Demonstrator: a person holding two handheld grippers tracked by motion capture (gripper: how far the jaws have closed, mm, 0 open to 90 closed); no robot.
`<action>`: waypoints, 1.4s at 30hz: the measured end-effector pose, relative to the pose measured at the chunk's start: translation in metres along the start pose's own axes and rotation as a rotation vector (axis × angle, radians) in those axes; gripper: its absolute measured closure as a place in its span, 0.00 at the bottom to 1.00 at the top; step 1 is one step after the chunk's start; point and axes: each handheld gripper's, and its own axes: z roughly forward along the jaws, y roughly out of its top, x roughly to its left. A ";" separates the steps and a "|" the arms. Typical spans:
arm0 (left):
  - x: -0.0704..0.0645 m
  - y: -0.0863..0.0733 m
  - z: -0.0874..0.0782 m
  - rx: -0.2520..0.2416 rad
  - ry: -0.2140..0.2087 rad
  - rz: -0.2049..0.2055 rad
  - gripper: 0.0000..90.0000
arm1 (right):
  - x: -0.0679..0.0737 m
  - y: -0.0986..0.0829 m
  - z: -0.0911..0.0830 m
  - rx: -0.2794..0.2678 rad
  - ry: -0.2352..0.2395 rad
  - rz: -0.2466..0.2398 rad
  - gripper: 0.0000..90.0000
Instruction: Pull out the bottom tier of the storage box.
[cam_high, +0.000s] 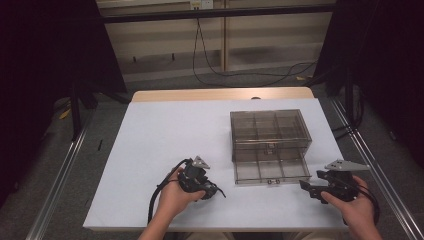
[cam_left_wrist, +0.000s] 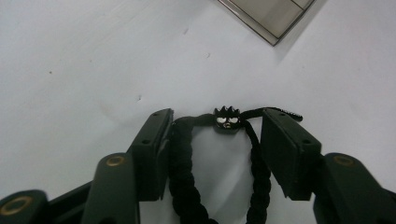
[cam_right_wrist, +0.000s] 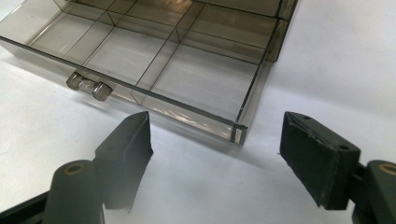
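Observation:
A black braided bracelet (cam_left_wrist: 181, 163) with a small spiky-headed cartoon charm (cam_left_wrist: 227, 120) lies on the white table. My left gripper (cam_left_wrist: 217, 136) stands open around it, both strands of its loop lying between the jaws and the left strand against the left pad. In the high view that left gripper (cam_high: 207, 191) is low on the table, left of a smoky clear drawer box (cam_high: 270, 131). The box's bottom drawer (cam_high: 271, 172) is pulled out, its compartments bare. My right gripper (cam_right_wrist: 219, 135) is open, just before the drawer's front right corner (cam_right_wrist: 238, 133), holding nothing.
The drawer's small clear knob (cam_right_wrist: 88, 86) sits on its front wall, left of my right gripper (cam_high: 309, 189). A corner of the drawer (cam_left_wrist: 275, 18) lies beyond the bracelet. The table (cam_high: 165, 130) is white, with a wooden strip at its far edge and metal rails along both sides.

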 end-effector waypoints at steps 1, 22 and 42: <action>0.000 0.000 0.000 -0.005 0.002 -0.004 0.53 | 0.000 0.000 0.000 0.002 0.000 0.001 0.27; -0.003 0.008 0.000 0.071 -0.029 -0.024 0.92 | -0.001 -0.001 0.000 0.006 0.006 -0.004 0.23; 0.006 0.017 0.001 0.069 -0.023 -0.043 0.92 | 0.000 -0.001 0.001 0.011 0.009 0.000 0.19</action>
